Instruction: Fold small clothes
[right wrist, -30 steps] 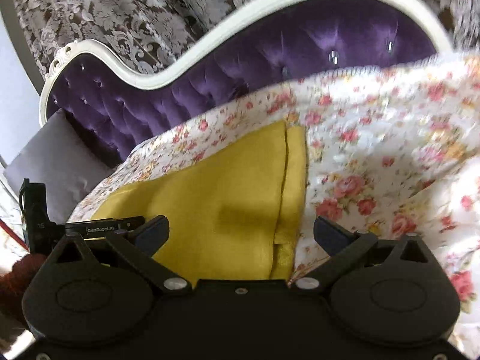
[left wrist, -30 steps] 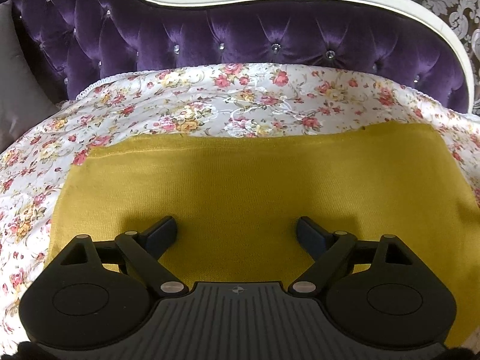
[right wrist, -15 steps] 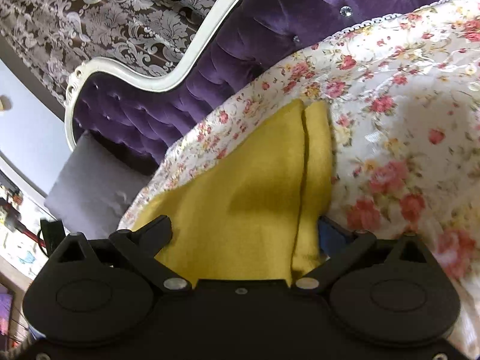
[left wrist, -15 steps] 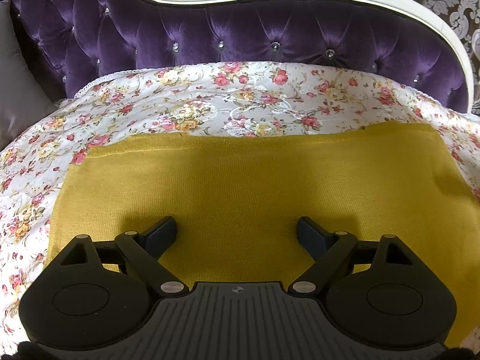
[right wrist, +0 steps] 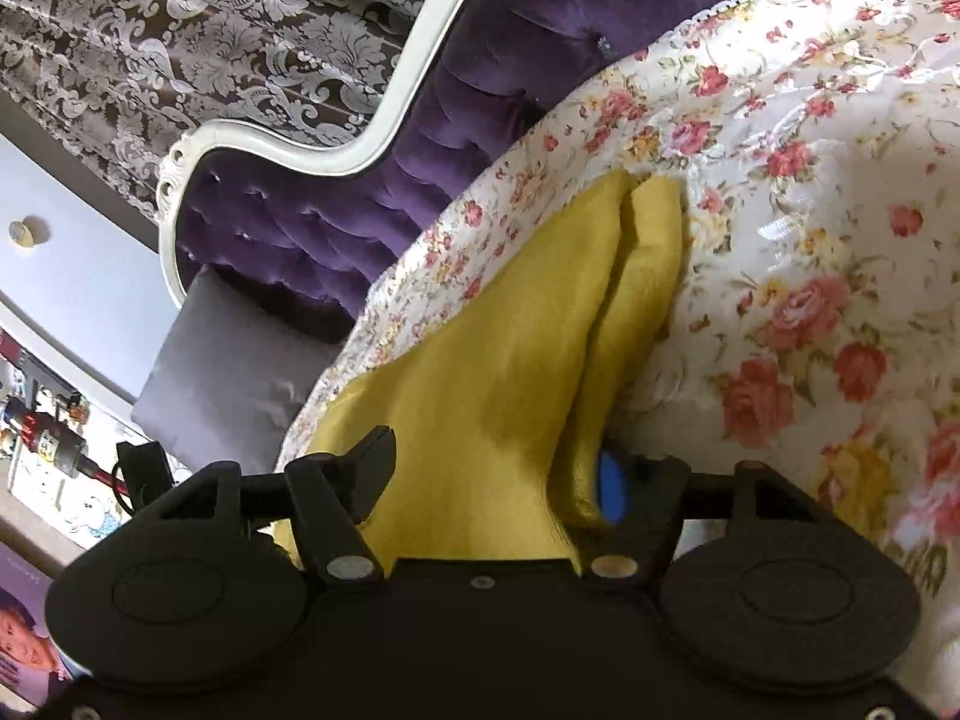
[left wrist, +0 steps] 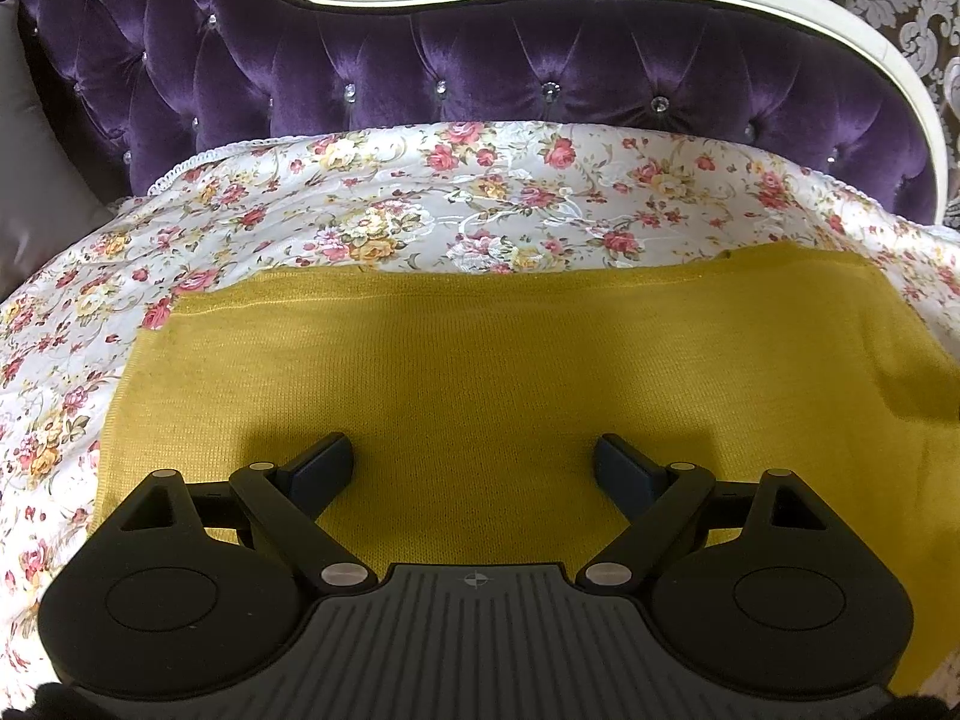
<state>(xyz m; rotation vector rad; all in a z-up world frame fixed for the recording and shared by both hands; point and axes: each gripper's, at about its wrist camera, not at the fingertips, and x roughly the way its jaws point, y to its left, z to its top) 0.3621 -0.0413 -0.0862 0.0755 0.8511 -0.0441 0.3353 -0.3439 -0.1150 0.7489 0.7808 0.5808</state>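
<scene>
Purple tufted velvet headboard with a white curved frame [left wrist: 540, 78] sits behind the bed; floral rose-print quilted bedspread [left wrist: 420, 210] covers it, grey cushion [right wrist: 228, 360] off to the side. Mustard-yellow knitted garment [left wrist: 480, 372] lies flat on the bedspread, long axis running across the left gripper [left wrist: 474, 459], side to side. Left fingers stand wide apart with nothing between them except the flat knit below and ahead; they hover over the near edge, no pinch. Right gripper [right wrist: 498, 468] comes in at the garment's end, rolled, looking along the long axis. Its fingers have just been closing and the doubled yellow edge [right wrist: 636, 324] sits between them: the blue-padded finger [right wrist: 612, 486] is right against the fold, the other finger [right wrist: 372, 456] looks slightly clear of the cloth on its side, so I'd call it not yet clamped. Right hand is the nearer one for the next fold. Judgement: the move turns on pinching that end layer and carrying it along the long axis toward the left fingers; slip risk if only one layer is caught.
</scene>
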